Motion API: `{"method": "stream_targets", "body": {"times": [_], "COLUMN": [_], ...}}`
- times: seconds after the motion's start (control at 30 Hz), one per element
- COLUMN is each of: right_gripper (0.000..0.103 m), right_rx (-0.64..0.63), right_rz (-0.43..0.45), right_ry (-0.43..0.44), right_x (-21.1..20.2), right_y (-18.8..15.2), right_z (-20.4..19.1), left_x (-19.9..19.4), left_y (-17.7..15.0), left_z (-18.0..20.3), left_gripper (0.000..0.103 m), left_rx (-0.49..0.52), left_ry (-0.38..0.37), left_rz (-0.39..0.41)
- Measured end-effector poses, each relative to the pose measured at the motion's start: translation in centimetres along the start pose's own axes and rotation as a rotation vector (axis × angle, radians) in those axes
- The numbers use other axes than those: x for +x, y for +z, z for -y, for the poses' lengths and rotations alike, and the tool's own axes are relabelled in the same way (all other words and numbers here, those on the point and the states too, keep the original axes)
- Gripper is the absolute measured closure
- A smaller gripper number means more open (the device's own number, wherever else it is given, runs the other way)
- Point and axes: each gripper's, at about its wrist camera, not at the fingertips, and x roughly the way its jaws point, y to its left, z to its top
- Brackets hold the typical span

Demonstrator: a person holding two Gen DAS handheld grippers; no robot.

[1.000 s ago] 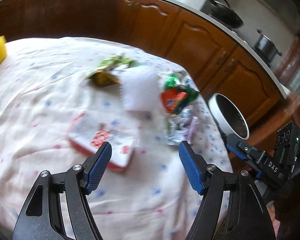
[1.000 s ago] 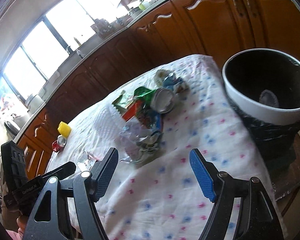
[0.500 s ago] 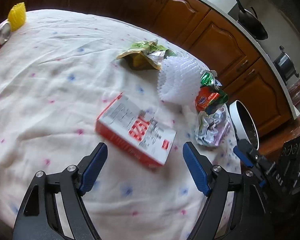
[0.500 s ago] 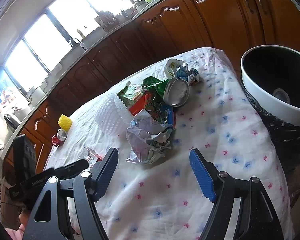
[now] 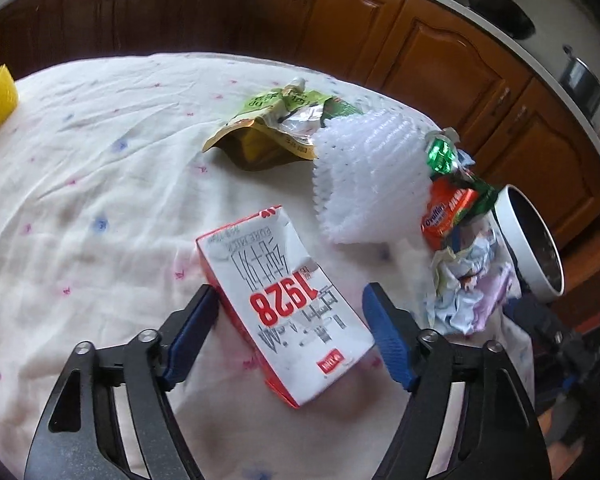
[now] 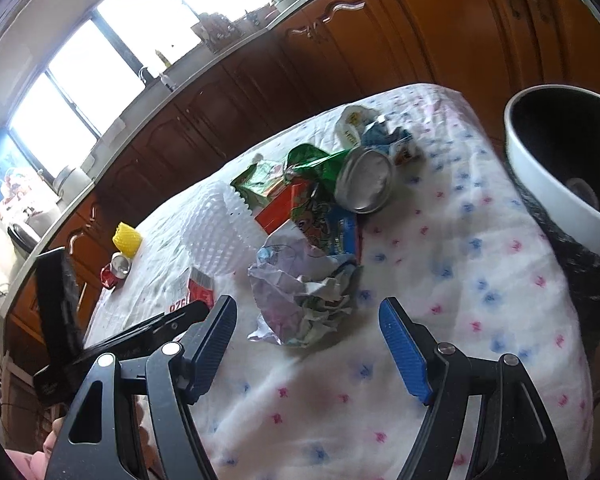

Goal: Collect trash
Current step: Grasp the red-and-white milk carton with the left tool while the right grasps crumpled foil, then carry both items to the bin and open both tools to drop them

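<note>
Kitchen table, trash run barely begun | our left gripper (image 5: 290, 332) closing around the red-and-white carton (image 5: 284, 308), pads not yet pressing | right gripper (image 6: 306, 344) spread before crumpled paper (image 6: 304, 292) | wrappers, can (image 6: 366, 186) remain; bin (image 6: 556, 196) waits beside table.

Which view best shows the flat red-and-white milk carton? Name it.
The left wrist view: the flat red-and-white milk carton lies whole between the closing left gripper's jaws. The right wrist view shows only one corner.

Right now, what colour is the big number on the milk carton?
Red, on the white face of the milk carton; clearest in the left wrist view.
</note>
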Motion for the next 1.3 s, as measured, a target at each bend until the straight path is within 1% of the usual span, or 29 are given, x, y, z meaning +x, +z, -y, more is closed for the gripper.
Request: {"method": "stream_targets", "body": {"times": [0.07,0.1,0.13,0.17,0.23,0.3,0.43,0.5,0.67,1.03,1.3], "right_gripper": [0.031,0.041,0.050,0.066,0.072,0.084,0.085,0.089,0.090,0.090,0.090], "right_rx": [-0.014,-0.023,-0.030,-0.035,-0.036,-0.047,-0.043,-0.032,0.007,0.077,0.103], "right_rz": [-0.013,-0.020,-0.027,-0.038,-0.026,-0.012,0.019,0.031,0.073,0.185,0.237], "right_ry": [-0.003,-0.009,-0.016,-0.023,-0.021,-0.024,-0.028,-0.032,-0.056,-0.118,-0.157], "right_x": [0.8,1.2,1.5,1.8,1.5,0.9,-1.1,-1.9,-4.5,-9.9,-12.3], "right_y": [0.0,0.0,0.0,-0.1,-0.2,-0.2,-0.2,-0.2,-0.3,0.7,1.5], "right_z": [-0.3,-0.5,-0.6,-0.6,-0.6,-0.7,-0.1,0.4,2.4,6.8,9.0], "left_x": [-0.4,-0.7,-1.0,-1.3,-1.7,-2.1,-3.7,-4.7,-6.0,-5.0,-3.8], "left_y": [-0.2,-0.4,-0.4,-0.6,-1.0,-1.2,-1.5,-1.5,-1.6,-1.0,-0.5], "left_z": [0.1,0.1,0.2,0.3,0.5,0.7,1.5,2.4,5.2,10.7,14.1], "left_gripper": [0.044,0.049,0.052,0.052,0.053,0.054,0.056,0.056,0.056,0.056,0.056], "left_rx": [0.020,0.032,0.042,0.052,0.063,0.070,0.089,0.106,0.156,0.251,0.297], "left_ry": [-0.014,-0.023,-0.031,-0.036,-0.053,-0.063,-0.100,-0.126,-0.186,-0.256,-0.296], "left_rz": [0.006,0.007,0.008,0.006,0.004,0.004,0.032,0.047,0.063,0.042,0.023]}}
